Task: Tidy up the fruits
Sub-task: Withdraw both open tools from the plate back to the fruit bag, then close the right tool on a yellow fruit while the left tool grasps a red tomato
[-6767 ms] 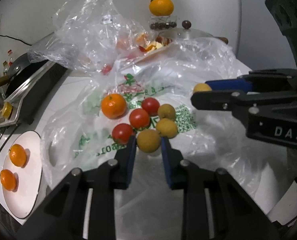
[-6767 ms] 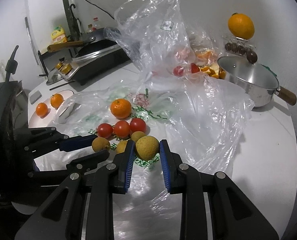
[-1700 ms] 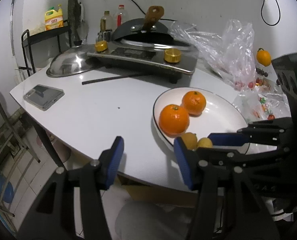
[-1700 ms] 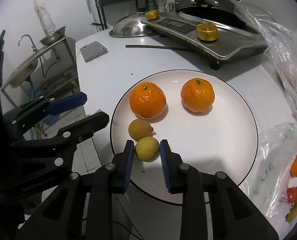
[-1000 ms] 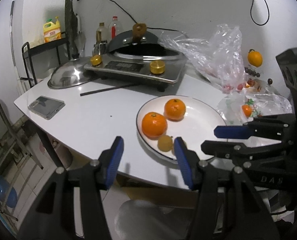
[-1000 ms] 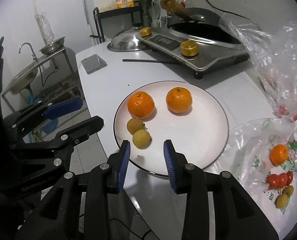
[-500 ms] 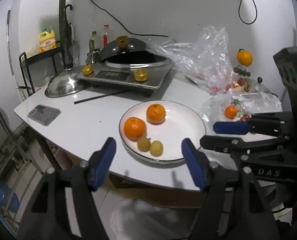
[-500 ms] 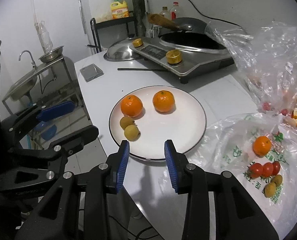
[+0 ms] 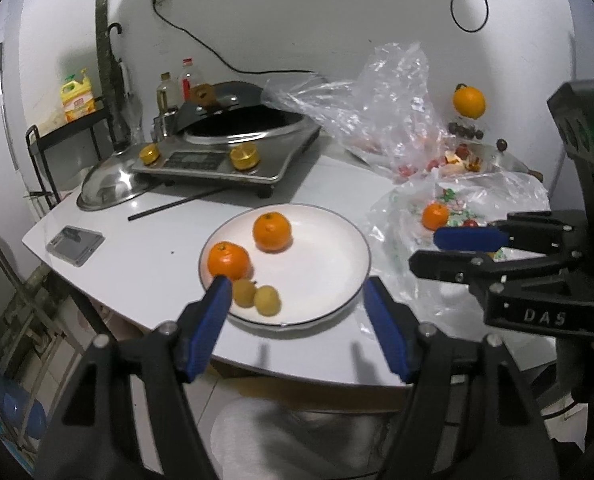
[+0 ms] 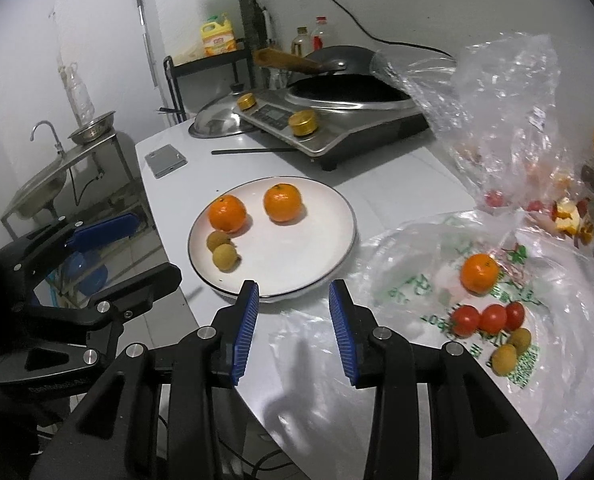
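Both hand-held grippers are empty: your left hand-held gripper [image 9: 297, 294] is spread wide, your right hand-held gripper [image 10: 293, 296] apart, each short of the plate [image 10: 317, 240].

Plate holds two oranges [image 10: 282, 203] and two longans [image 10: 225, 257]. Orange, tomatoes [image 10: 489, 317] and two more longans lie on the plastic bag [image 10: 409, 280].

Risks: round fruit rolling off the film; bag snagging a finger; plate sits near the table [image 10: 377, 188] edge.

Unclear: contents of the upright crumpled bag; the tomatoes are largely hidden in the left view.
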Available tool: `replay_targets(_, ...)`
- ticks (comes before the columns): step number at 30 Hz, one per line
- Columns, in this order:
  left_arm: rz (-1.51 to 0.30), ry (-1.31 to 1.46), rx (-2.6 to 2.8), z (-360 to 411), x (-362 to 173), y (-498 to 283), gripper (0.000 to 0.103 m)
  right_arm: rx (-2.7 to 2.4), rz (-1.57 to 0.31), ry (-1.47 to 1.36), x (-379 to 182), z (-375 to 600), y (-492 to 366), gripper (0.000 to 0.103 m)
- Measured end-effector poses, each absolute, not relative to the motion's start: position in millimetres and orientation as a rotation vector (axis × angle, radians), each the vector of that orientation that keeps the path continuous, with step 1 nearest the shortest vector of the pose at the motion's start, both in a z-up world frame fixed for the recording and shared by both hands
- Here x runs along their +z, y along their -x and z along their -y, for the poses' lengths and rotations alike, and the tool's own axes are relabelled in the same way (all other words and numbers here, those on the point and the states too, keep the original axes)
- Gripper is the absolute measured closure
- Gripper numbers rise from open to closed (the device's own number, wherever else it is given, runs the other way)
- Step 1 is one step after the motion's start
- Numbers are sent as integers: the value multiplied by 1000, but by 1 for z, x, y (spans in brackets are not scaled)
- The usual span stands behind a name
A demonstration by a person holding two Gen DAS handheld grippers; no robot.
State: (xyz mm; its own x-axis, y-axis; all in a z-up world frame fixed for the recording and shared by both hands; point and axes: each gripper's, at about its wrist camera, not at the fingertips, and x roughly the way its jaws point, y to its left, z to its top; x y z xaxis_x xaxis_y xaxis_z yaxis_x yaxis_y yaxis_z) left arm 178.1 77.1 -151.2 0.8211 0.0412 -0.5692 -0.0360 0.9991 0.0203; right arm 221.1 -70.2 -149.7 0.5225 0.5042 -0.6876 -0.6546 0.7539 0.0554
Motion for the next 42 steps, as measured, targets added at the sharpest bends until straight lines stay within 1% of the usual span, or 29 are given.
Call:
replay_targets(19, -610, -73, -35, -17, -145, -200, 33, 589, -732, 146, -148, 151, -234, 64)
replay_targets(42, -652, -151, -132, 49, -155, -237, 34, 477, -758, 79, -164, 226, -258, 64)
